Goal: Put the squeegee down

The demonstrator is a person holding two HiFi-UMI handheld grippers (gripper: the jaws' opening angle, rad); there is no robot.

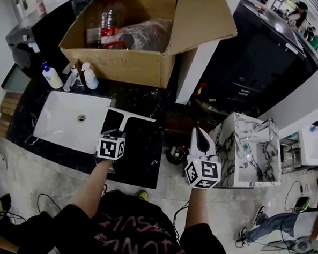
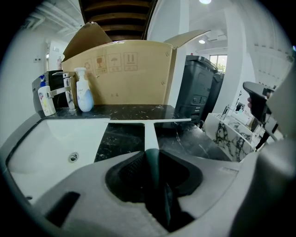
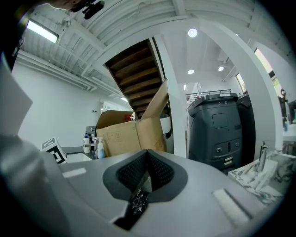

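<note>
Noted the left gripper [image 1: 117, 133] angled down over the black marble counter [image 1: 144, 155], jaws clamped on the dark green handle of the squeegee [image 1: 131, 117]. Confirmed the grip in the left gripper view, with pads tight against the handle and the white shaft running straight ahead to the crossbar blade. Located the squeegee over the dark stone just right of the white sink basin [image 1: 63, 110], blade end toward the cardboard box [image 1: 119, 66], blade crosswise and low over the counter. Cannot settle contact between blade and stone from either view. Found the right gripper [image 1: 196, 132] off the counter's right edge, well apart from the squeegee, aimed about level toward a dark grey machine [image 3: 222, 125]. Read its jaws as pressed together, with nothing between the pads. Logged along the back of the counter, in front of the box's left end, a white bottle [image 1: 51, 75] with a blue pump, a chrome tap [image 1: 71, 81] and a pale soap bottle [image 1: 89, 76], all upright. Logged inside the open box a clear plastic bottle [image 1: 106, 24] with a red label, beside crumpled clear plastic. Recorded a white veined marble basin unit [image 1: 246, 150] just to the right of the right gripper.
</note>
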